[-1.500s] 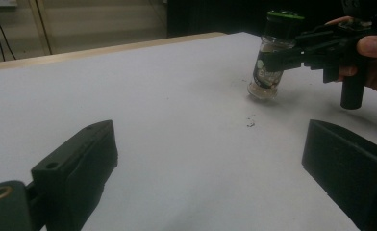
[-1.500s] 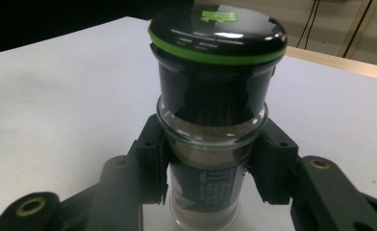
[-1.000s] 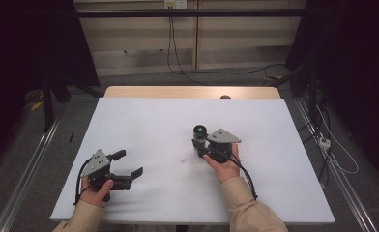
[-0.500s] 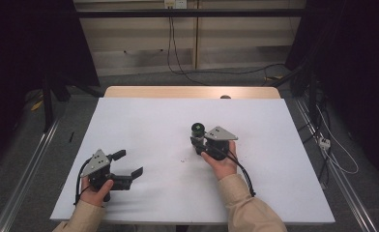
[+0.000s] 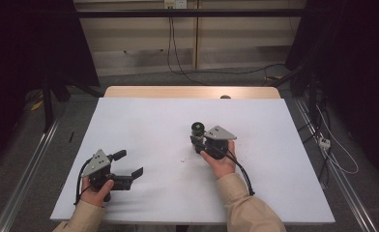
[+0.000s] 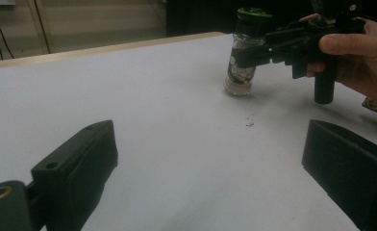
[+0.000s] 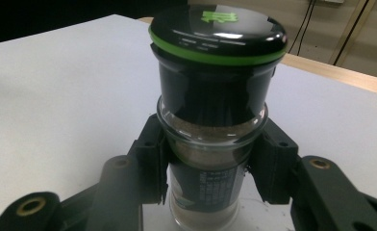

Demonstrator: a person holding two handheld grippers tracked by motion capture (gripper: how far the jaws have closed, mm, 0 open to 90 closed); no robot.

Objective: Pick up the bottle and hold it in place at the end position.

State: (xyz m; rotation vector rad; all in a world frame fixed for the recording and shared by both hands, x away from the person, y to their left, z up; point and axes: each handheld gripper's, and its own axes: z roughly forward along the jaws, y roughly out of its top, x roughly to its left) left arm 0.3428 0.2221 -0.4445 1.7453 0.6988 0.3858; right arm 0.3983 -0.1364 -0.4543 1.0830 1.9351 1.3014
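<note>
Leftward shifts the right tool point(image 5: 197, 141) — clamped on the upright spice jar point(image 5: 196, 129); left tool point(image 5: 129, 163) spread, empty.

Bench point(image 5: 144, 121) runs across the middle of the high view, floor around it on all sides. Jar point(image 5: 196, 129) stands upright on the bench, a little right of centre. Right tongs point(image 5: 197, 141) sit just on the person's side of the jar, jaws closed on its body below the cap, one either side. Left tongs point(image 5: 129, 163) rest near the front left part of the bench, well apart from the jar, jaws spread with nothing between. Small crumbs point(image 5: 183, 160) lie on the bench between the two tongs, nearer the jar. Cables point(image 5: 178, 53) hang behind the far edge.
</note>
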